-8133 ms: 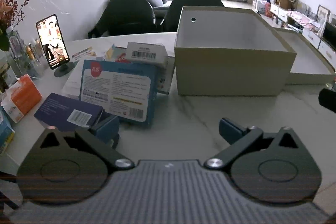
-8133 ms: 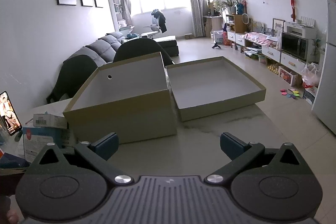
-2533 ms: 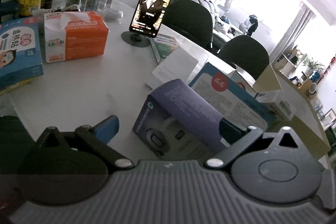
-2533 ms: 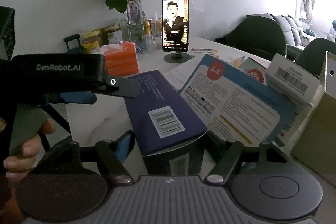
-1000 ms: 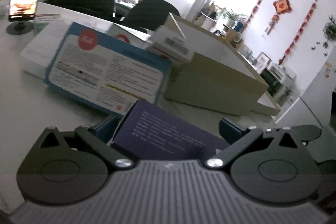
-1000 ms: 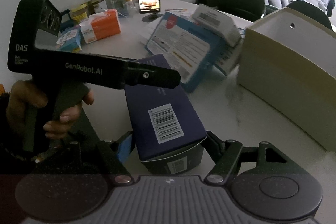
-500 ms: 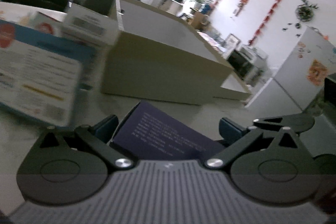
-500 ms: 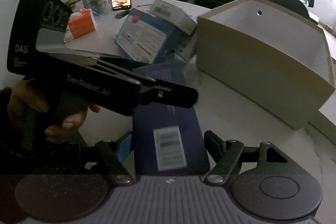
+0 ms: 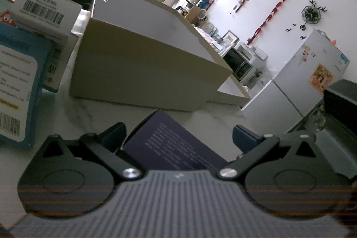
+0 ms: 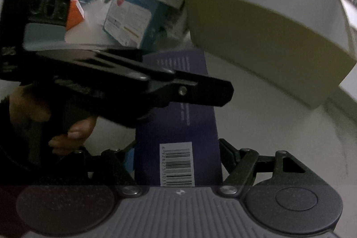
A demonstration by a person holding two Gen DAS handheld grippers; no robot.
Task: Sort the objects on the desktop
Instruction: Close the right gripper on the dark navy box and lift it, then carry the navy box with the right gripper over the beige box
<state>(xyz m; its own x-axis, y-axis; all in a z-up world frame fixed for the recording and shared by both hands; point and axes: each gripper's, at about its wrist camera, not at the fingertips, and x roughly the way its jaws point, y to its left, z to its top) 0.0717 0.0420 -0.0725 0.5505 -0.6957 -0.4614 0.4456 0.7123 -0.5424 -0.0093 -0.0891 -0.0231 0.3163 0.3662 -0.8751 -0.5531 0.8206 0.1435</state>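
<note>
With the big open carton (image 9: 147,66) standing square ahead of you on the bench (image 9: 214,119), its open top tipped into the right wrist view, you've plainly got your drop-off lined up. That white interior looks empty from here, so there's room to spare. Its shallow lid (image 9: 232,95) lies just beyond, out of the way.

To your left the blue box (image 9: 15,90) leans with a white barcode box (image 9: 44,10) stacked on top, a pile that waits its turn, I'd say.

Now the one that matters: the dark purple box (image 10: 178,124) is off the pile and carried between both tools, just short of the carton wall. Your right gripper (image 10: 176,160) is clamped across its barcode end, both pads tight on the sides, and that takes the weight. Your left gripper (image 9: 178,133) straddles the far end, with its fingers (image 9: 243,137) either side of the box; I can't tell whether they press on it. Two holds make sense here, because it's a long box that would swing from one end.

Next job, by my reckoning: lift it over that rim.
</note>
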